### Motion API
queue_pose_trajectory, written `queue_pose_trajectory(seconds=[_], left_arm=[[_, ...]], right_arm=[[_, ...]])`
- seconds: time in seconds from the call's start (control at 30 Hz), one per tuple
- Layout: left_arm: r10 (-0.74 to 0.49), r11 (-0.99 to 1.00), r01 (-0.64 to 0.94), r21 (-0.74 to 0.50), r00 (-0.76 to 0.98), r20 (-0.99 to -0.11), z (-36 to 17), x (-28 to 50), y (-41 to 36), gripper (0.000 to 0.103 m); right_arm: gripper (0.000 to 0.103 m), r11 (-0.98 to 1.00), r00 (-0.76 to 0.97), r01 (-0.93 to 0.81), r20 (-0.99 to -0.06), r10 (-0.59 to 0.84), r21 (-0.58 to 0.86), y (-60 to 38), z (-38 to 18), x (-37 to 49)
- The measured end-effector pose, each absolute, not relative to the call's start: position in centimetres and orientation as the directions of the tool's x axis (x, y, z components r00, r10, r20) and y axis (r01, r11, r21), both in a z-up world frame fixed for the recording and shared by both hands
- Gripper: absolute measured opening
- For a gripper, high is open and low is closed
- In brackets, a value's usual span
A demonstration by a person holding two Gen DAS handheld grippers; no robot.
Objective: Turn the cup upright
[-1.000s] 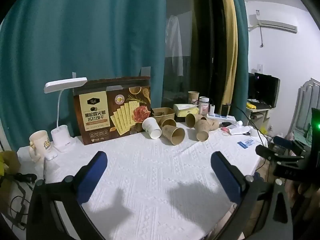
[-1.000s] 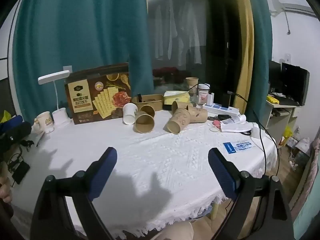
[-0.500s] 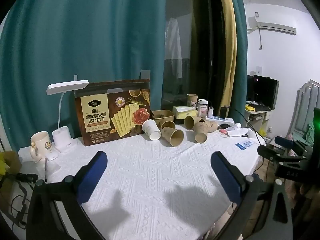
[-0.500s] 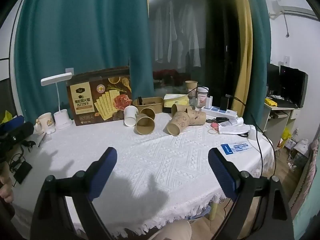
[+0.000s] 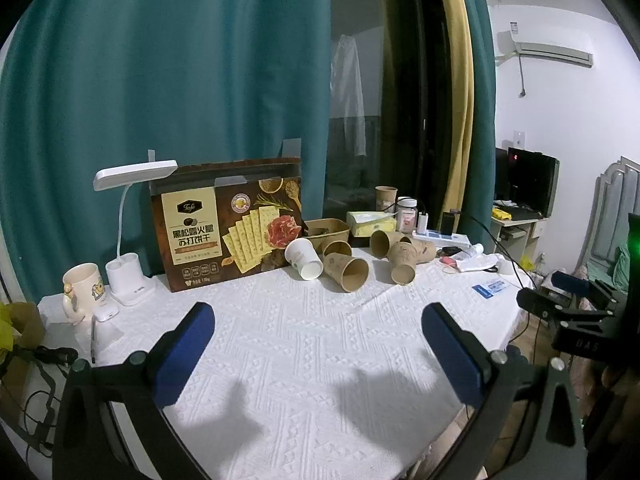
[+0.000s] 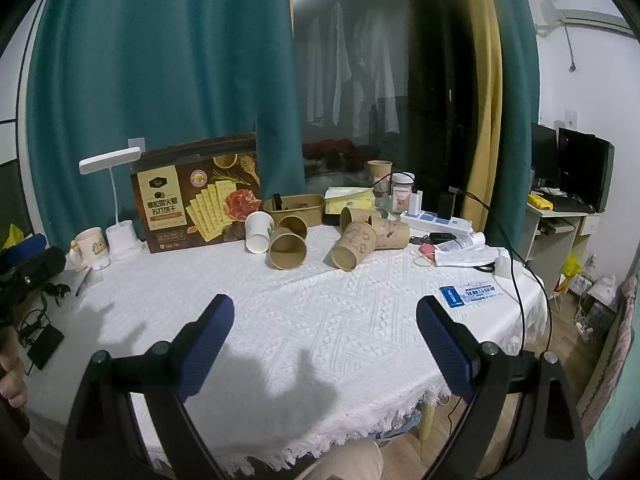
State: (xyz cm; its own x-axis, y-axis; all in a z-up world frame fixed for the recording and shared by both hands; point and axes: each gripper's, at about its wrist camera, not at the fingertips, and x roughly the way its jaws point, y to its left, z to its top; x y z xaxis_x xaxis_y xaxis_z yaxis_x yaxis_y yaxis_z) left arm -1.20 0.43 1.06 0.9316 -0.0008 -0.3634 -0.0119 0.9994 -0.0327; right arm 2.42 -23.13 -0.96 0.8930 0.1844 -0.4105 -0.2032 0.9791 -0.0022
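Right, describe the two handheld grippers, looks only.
Both alike: the left gripper and right gripper each have two black angular fingers with round silver screws, faced with blue textured pads. No cables or markings are visible on them.

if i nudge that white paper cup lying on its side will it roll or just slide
The white cup lies on its side with its open mouth toward the camera, so a sideways nudge would likely roll it, probably in a curve, since it tapers. It looks like thin paper and empty, so likely light and easy to crush. The brown cup close beside it may block it.
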Motion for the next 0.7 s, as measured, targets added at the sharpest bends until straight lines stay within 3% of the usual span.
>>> queue_pose_trajectory(seconds=[0.7], left_arm=[[0.002, 1.0, -0.012, -0.025, 0.931, -0.364, 0.96, -1.16, 0.4, 0.103]], right_arm=[[0.091, 0.977, 0.887, -0.212, -0.418, 0.195, 0.006, -23.58, -1.01, 2.52]])
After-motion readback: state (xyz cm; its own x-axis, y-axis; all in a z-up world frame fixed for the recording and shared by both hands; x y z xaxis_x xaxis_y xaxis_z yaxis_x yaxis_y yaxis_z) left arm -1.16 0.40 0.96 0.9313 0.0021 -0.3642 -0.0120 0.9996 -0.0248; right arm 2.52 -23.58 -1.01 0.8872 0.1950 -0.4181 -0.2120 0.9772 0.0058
